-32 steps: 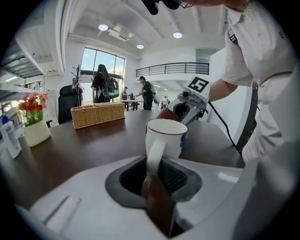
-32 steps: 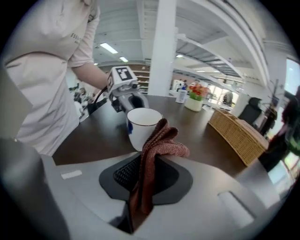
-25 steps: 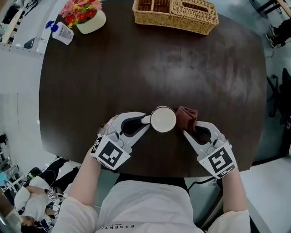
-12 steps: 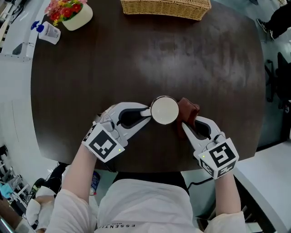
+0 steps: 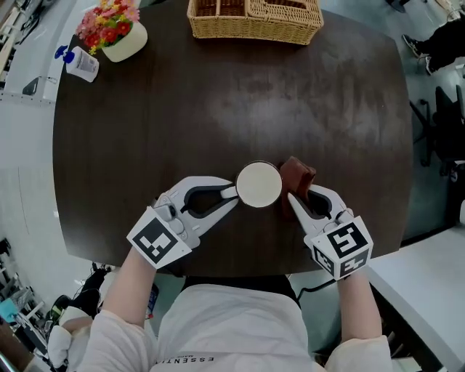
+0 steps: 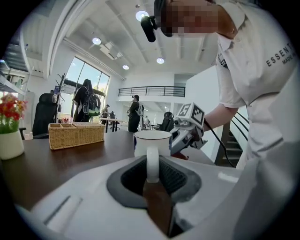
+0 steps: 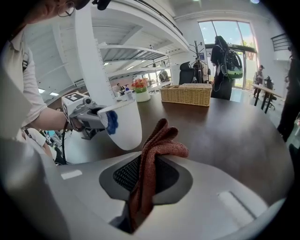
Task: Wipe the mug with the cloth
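Observation:
The white mug (image 5: pixel 259 184) is held up over the dark table (image 5: pixel 218 94), its round base toward the head camera. My left gripper (image 5: pixel 231 193) is shut on the mug's handle (image 6: pixel 152 164); the mug body (image 6: pixel 153 143) stands just beyond the jaws. My right gripper (image 5: pixel 289 200) is shut on a folded rust-brown cloth (image 5: pixel 296 175), which rises from between the jaws (image 7: pixel 150 164). In the right gripper view the mug (image 7: pixel 123 124) is just left of the cloth, very near it; contact cannot be made out. The left gripper (image 7: pixel 82 115) holds it there.
A wicker basket (image 5: pixel 254 18) sits at the table's far edge. A white pot of red and pink flowers (image 5: pixel 112 29) and a small spray bottle (image 5: pixel 78 64) stand at the far left. The table's near edge runs just under both grippers.
The view has shifted. The mug and both grippers keep their hold and stay together; the cloth remains just right of the mug.

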`<state>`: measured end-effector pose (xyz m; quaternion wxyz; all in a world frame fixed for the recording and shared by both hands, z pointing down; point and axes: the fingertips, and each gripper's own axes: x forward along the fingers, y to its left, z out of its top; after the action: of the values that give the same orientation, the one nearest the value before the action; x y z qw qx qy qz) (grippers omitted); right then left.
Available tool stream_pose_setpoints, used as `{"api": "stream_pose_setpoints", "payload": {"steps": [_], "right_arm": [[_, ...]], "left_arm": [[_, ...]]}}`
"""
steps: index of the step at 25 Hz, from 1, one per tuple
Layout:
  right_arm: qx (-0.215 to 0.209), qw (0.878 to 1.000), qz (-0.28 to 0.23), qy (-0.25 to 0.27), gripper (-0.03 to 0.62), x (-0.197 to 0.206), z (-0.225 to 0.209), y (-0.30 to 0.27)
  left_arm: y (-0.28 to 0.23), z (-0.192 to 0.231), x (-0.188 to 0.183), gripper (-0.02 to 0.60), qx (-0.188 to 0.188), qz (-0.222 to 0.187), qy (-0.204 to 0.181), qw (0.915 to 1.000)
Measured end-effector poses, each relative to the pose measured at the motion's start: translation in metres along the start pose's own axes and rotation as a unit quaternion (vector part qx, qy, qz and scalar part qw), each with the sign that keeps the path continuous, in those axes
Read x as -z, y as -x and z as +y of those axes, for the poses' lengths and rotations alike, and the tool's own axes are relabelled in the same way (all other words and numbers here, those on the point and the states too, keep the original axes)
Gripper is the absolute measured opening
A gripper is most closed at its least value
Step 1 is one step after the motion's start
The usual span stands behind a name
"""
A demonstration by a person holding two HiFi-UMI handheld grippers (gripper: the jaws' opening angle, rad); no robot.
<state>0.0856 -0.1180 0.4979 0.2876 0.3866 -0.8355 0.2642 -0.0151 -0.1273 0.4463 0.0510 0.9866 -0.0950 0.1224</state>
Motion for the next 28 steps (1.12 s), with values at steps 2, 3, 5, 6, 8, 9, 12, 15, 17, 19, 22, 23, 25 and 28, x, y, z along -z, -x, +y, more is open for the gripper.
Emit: {"api": "stream_pose_setpoints", "payload": {"steps": [2,3,5,6,8,9,12,15,17,19,22,23,25,28], "right_arm": [[0.002,1.0,-0.011,-0.003,0.084,-0.007,-0.003,0.004],[0.003,1.0,-0.019,-0.003,0.084,-0.012,-0.004,0.007],[0.001,0.999,-0.039,-0.004,0.084,-0.025,-0.005,0.011],[-0.001,0.999,-0.051,-0.005,0.084,-0.033,-0.004,0.012],[-0.007,0.997,-0.074,-0.002,0.084,-0.049,-0.001,0.014],[-0.007,0.997,-0.083,0.002,0.084,-0.056,0.001,0.014],[-0.008,0.994,-0.103,0.015,0.084,-0.073,0.011,0.018],[-0.023,0.992,-0.119,0.024,0.085,-0.082,0.021,0.022],[-0.04,0.99,-0.129,0.027,0.084,-0.085,0.028,0.021],[-0.061,0.988,-0.141,0.028,0.084,-0.087,0.036,0.02],[-0.087,0.984,-0.15,0.035,0.084,-0.089,0.05,0.017],[-0.091,0.984,-0.15,0.036,0.084,-0.09,0.053,0.016],[-0.098,0.983,-0.149,0.038,0.084,-0.089,0.055,0.015],[-0.117,0.982,-0.142,0.049,0.084,-0.085,0.06,0.016]], "left_arm": [[0.002,-0.002,-0.022,0.067,-0.002,-0.007,0.003,1.0],[0.003,-0.004,-0.033,0.067,-0.001,-0.01,0.001,1.0],[0.004,-0.005,-0.057,0.067,0.003,-0.015,-0.007,0.9999],[0.005,-0.005,-0.069,0.067,0.006,-0.02,-0.015,0.9997],[0.005,-0.002,-0.087,0.067,0.004,-0.028,-0.006,0.9996],[0.006,0.0,-0.093,0.067,-0.004,-0.032,0.017,0.9993],[0.006,0.003,-0.106,0.067,-0.02,-0.036,0.049,0.998],[0.004,0.006,-0.114,0.067,-0.021,-0.048,0.069,0.9962],[0.005,0.01,-0.116,0.067,-0.02,-0.064,0.084,0.9942],[0.006,0.012,-0.117,0.066,-0.019,-0.076,0.087,0.9931],[0.006,0.011,-0.116,0.067,-0.018,-0.08,0.086,0.993],[0.006,0.011,-0.116,0.066,-0.018,-0.08,0.085,0.993],[0.006,0.011,-0.116,0.066,-0.018,-0.081,0.084,0.993],[0.008,0.009,-0.114,0.067,-0.015,-0.079,0.084,0.9932]]}}
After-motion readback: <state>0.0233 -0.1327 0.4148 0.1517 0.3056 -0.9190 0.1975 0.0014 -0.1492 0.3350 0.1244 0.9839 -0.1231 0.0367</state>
